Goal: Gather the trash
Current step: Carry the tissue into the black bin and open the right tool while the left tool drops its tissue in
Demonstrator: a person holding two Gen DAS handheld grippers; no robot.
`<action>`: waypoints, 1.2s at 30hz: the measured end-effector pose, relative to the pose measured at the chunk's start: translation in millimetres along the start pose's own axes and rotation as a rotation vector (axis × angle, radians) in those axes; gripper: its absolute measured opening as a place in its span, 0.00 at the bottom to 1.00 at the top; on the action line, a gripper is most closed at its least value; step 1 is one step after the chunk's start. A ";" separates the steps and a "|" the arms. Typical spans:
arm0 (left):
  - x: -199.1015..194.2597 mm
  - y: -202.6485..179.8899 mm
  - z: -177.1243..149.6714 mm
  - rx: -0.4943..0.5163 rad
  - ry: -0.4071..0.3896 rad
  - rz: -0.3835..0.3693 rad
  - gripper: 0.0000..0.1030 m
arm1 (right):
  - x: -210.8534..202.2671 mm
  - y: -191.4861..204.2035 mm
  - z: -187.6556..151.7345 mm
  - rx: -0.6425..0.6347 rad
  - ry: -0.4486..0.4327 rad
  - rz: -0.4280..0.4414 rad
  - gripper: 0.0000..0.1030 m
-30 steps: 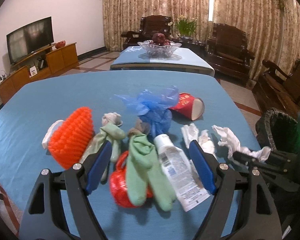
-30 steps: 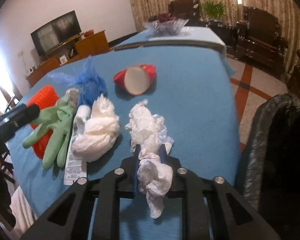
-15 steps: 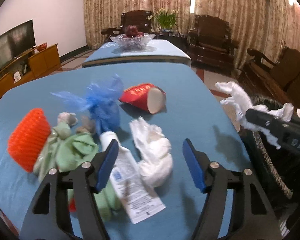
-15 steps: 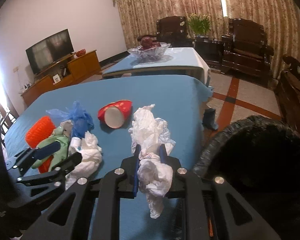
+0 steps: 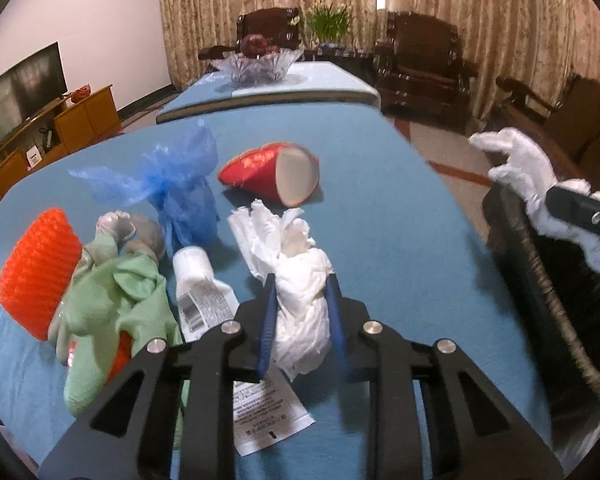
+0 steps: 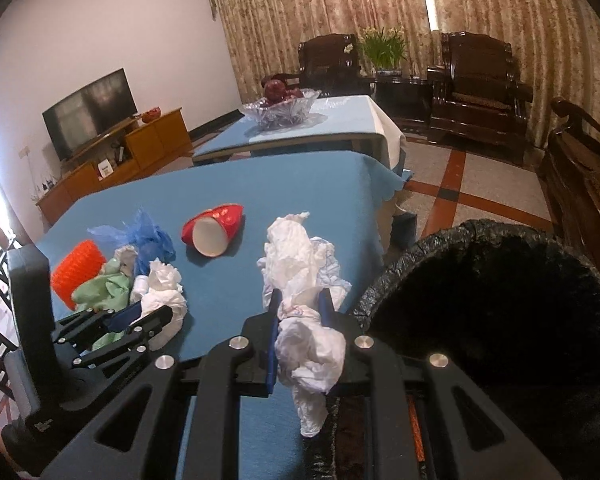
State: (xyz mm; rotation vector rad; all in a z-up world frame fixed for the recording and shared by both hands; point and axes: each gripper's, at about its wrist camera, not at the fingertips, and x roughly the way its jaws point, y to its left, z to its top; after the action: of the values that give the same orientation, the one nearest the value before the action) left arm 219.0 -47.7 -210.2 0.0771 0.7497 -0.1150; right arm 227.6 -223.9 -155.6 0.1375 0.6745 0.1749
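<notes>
My left gripper (image 5: 300, 292) is shut on a crumpled white tissue (image 5: 300, 276) that lies on the blue table (image 5: 380, 216). My right gripper (image 6: 299, 304) is shut on another white tissue wad (image 6: 300, 268) and holds it in the air at the rim of the black-lined trash bin (image 6: 500, 312). In the left wrist view that held wad (image 5: 520, 168) hangs over the bin (image 5: 540, 280) at the right. On the table lie a red paper cup (image 5: 272, 172) on its side, a blue plastic bag (image 5: 180, 184), a white tube (image 5: 204, 292), green gloves (image 5: 112, 304) and an orange mesh piece (image 5: 40, 272).
A second blue table with a glass fruit bowl (image 6: 280, 110) stands behind. Dark wooden armchairs (image 6: 480, 92) line the curtains. A TV on a wooden cabinet (image 6: 88, 120) stands at the left wall. The bin stands on the floor by the table's right edge.
My left gripper has moved right over the tissue and closed on it. My right gripper has lifted its tissue off the table and carried it right, to the bin's rim.
</notes>
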 end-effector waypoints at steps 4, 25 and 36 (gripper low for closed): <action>-24.3 -1.9 14.8 0.005 -0.053 0.007 0.22 | -18.8 3.4 9.2 -0.011 -0.041 0.004 0.18; -128.1 -62.5 71.6 0.058 -0.225 -0.127 0.22 | -141.7 -26.6 38.8 0.020 -0.210 -0.122 0.18; -124.2 -142.2 77.9 0.131 -0.221 -0.301 0.22 | -180.1 -90.2 32.8 0.084 -0.239 -0.277 0.18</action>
State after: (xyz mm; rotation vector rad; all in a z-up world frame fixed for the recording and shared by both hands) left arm 162.7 -187.7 -72.6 0.0746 0.5280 -0.4529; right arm 120.6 -351.1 -37.3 0.1409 0.4564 -0.1350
